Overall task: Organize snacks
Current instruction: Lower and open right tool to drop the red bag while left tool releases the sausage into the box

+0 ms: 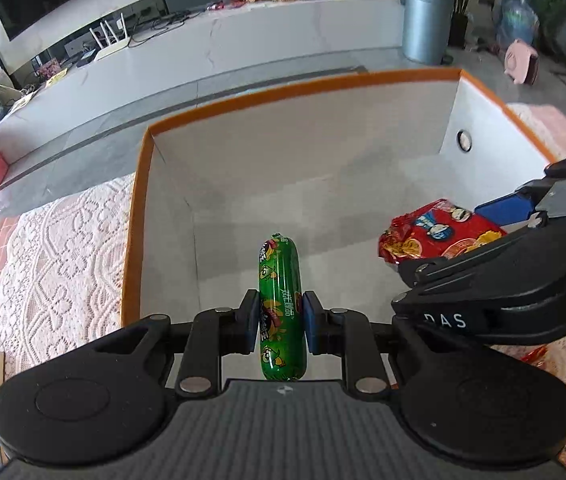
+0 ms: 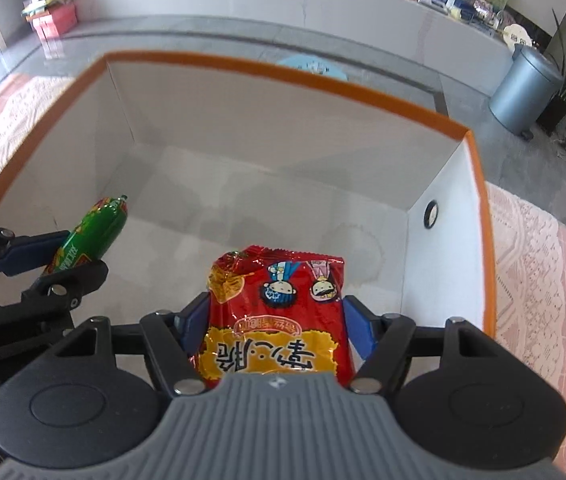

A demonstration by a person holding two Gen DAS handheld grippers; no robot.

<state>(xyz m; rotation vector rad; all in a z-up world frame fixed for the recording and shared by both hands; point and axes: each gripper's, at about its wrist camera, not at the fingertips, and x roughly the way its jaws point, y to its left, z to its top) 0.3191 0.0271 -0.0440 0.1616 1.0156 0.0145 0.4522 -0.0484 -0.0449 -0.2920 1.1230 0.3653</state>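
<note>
A green wrapped sausage stands lengthwise between the blue pads of my left gripper, which is shut on it over the open white box with an orange rim. My right gripper is shut on a red and yellow snack packet and hangs over the same white box. In the left wrist view the red packet and the right gripper show at the right. The right wrist view has the sausage and the left gripper at its left. The box floor is bare.
The box sits on a pink cloth with a white lace cover. Behind it runs a grey floor and a long white counter strewn with snack bags. A grey bin and potted plants stand at the right.
</note>
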